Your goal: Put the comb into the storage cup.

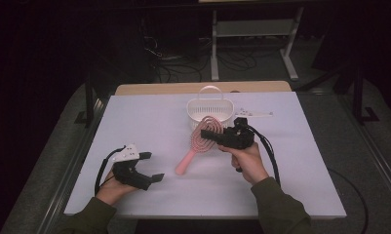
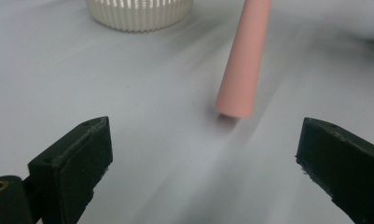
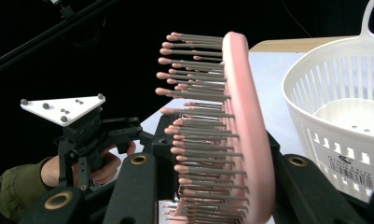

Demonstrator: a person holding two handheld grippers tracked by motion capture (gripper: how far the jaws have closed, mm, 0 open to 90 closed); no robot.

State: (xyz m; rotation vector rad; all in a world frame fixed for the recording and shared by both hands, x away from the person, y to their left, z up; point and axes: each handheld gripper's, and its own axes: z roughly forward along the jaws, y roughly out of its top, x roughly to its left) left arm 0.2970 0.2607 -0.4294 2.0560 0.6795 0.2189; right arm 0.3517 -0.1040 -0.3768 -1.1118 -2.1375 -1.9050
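beside the basket [image 1: 209, 110], right tongs [image 1: 213, 132] clamp the hairbrush [image 1: 199, 142] — left tongs [image 1: 151, 167] apart.

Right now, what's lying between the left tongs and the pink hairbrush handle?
Nothing: in the left gripper view, only bare white table separates the open left tongs from the hairbrush handle.

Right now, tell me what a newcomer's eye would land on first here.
The pink hairbrush stands out at mid-table, its head clamped in the right tongs and its handle slanting down to the white tabletop. Just behind it sits a white slotted basket. Near the table's front left, the left tongs gape wide with nothing between them.
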